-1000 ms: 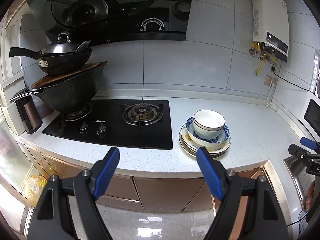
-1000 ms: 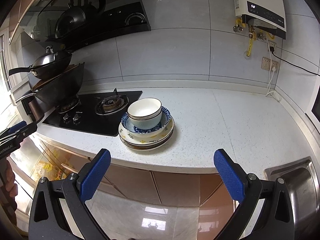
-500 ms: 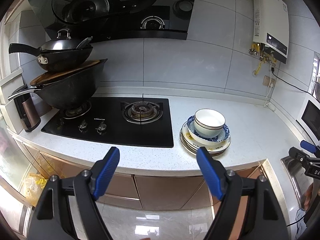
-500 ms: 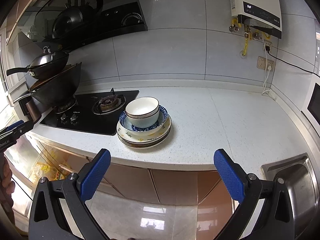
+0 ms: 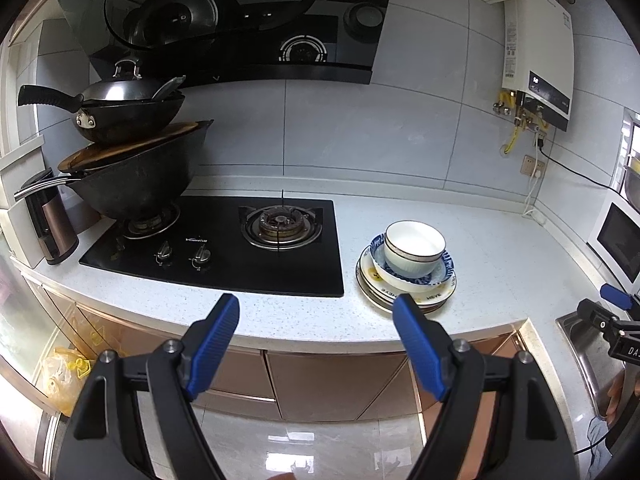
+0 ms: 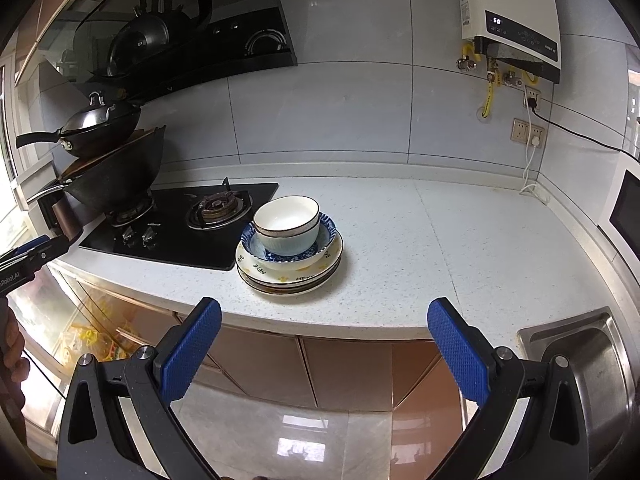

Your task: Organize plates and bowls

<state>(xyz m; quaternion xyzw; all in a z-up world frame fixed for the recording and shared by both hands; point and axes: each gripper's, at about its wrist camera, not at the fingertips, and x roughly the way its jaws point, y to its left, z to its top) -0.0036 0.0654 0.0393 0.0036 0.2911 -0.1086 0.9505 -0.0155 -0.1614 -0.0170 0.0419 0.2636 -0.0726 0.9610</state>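
Observation:
A white bowl (image 5: 414, 247) (image 6: 286, 223) sits in a blue-patterned bowl (image 5: 440, 274) (image 6: 326, 236) on a stack of cream plates (image 5: 380, 286) (image 6: 288, 276) on the white counter, just right of the hob. My left gripper (image 5: 316, 320) is open and empty, held off the counter's front edge, left of the stack. My right gripper (image 6: 324, 320) is open and empty, off the front edge, in front of the stack. Each gripper shows at the edge of the other's view, the right one (image 5: 612, 308) and the left one (image 6: 28, 256).
A black gas hob (image 5: 224, 240) carries stacked woks (image 5: 128, 168) at left, beside a brown kettle (image 5: 50, 224). A steel sink (image 6: 588, 360) lies at the right. A microwave (image 5: 620, 240) stands at far right. A water heater (image 6: 512, 16) and sockets hang on the tiled wall.
Both grippers have drawn back slightly from the counter, so the stack looks a little smaller and farther. Both stay open. The dishes have not moved.

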